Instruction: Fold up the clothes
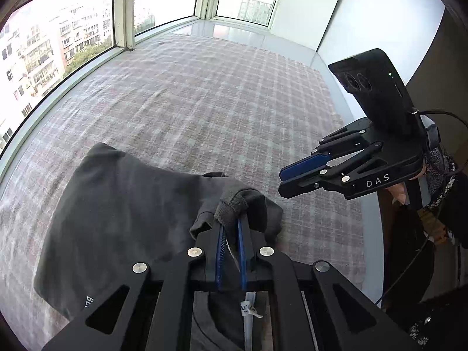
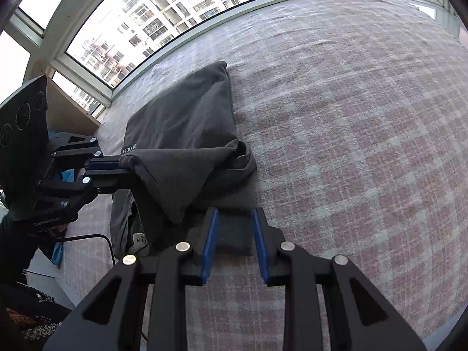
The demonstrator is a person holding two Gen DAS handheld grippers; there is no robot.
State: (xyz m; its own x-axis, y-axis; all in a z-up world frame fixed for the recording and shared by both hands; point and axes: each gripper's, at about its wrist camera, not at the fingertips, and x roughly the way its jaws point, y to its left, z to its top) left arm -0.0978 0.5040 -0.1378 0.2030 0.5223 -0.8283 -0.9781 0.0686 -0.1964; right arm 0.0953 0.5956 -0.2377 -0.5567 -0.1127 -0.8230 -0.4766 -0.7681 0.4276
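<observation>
Left tool (image 1: 231, 225) clenched on ribbed hem of dark grey garment (image 1: 117, 204), fold lifted off plaid-covered surface (image 1: 204, 102). Right tool (image 2: 235, 234) released, fingers spread, held near garment's edge; rest of garment laid flat beside window (image 2: 146, 29).

Plaid pink-grey bedspread (image 1: 222, 93), bay windows (image 1: 163, 0), apartment blocks outside (image 2: 163, 8), white wall (image 1: 365, 14)
</observation>
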